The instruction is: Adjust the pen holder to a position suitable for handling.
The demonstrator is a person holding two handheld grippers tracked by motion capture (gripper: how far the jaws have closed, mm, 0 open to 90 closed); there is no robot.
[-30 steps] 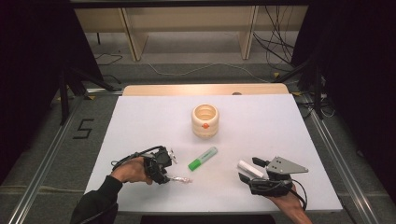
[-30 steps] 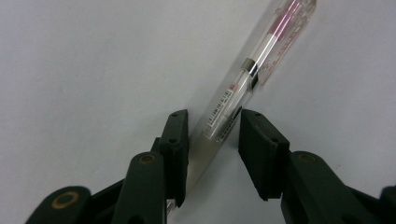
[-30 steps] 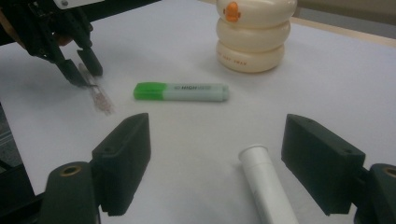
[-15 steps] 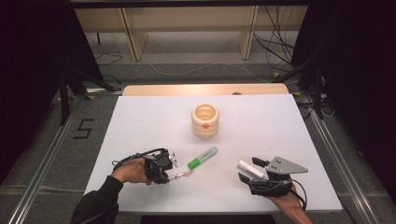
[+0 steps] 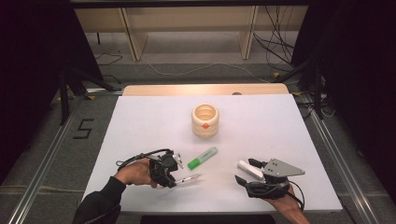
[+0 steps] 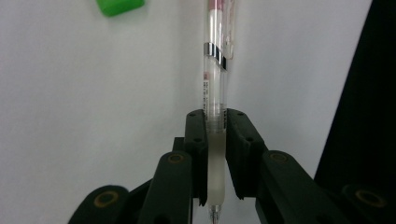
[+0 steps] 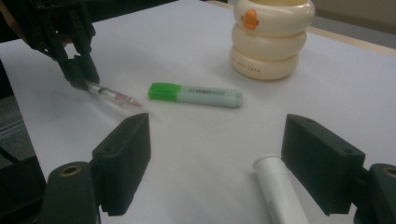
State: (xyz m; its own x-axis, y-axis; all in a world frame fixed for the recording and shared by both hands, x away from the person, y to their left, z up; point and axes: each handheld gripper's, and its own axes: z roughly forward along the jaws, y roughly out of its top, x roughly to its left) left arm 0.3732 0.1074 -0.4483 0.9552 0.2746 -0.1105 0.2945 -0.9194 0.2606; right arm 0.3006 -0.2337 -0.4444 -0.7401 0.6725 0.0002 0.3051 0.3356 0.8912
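You are working over a white, flat desk [image 5: 280, 140] with a pale wooden strip along its far edge, standing on grey carpet between two metal floor rails. A black "5" [image 5: 83, 129] is sitting on the floor at the left, wooden shelf legs and loose cables are lying beyond the far edge, and black drapes are closing in both sides.

Your left tongs [image 5: 173, 175] are hanging near the front-left part of the desk, jaws closed tight on a clear plastic pen with a pinkish inside and a silver band [image 6: 215, 70] — the pen is pointing away from your hand toward the desk's middle, and whether it is touching the surface you cannot tell. Just beyond it, a highlighter with a bright green cap and pale green body [image 5: 202, 157] is lying flat, apart from the pen.

Your right tongs [image 5: 243, 171] are sitting near the front-right, jaws spread wide and gripping nothing, with a small white plastic tube [image 7: 275, 189] lying on the desk between them, closer to one jaw.

A cream-coloured, ringed cup with an orange mark on its side [image 5: 205, 121] is standing upright around the middle of the desk, well apart from both tongs — the far half, the left side and the right side of the surface are lying bare around it.
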